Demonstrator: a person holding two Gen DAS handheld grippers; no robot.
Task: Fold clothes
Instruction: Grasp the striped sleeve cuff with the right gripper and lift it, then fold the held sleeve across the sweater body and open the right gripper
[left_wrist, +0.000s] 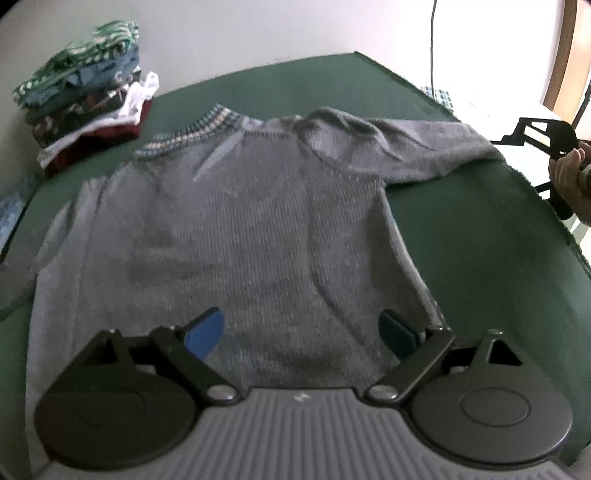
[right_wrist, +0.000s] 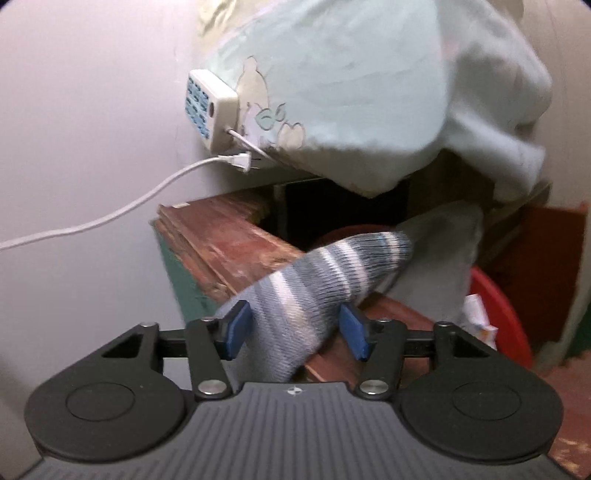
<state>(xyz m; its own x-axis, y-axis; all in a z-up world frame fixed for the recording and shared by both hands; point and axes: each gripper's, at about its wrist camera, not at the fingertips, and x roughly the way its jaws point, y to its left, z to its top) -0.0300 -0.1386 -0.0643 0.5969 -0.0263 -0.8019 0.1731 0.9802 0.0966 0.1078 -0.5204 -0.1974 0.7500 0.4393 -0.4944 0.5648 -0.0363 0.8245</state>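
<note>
Left tool (left_wrist: 301, 332) hung spread over hem of grey sweater (left_wrist: 236, 236), flat on green counter (left_wrist: 461, 221). Right tool (right_wrist: 293, 328) half spread around striped cuff (right_wrist: 332, 273); pinch uncertain. Knit looked soft, limp, light; take hold at hem corners, cuffs.

I see a grey knit sweater (left_wrist: 240, 229) with a blue-and-cream striped collar on the green counter (left_wrist: 461, 229); its cuff (right_wrist: 325, 280) is striped grey, blue, white.
</note>
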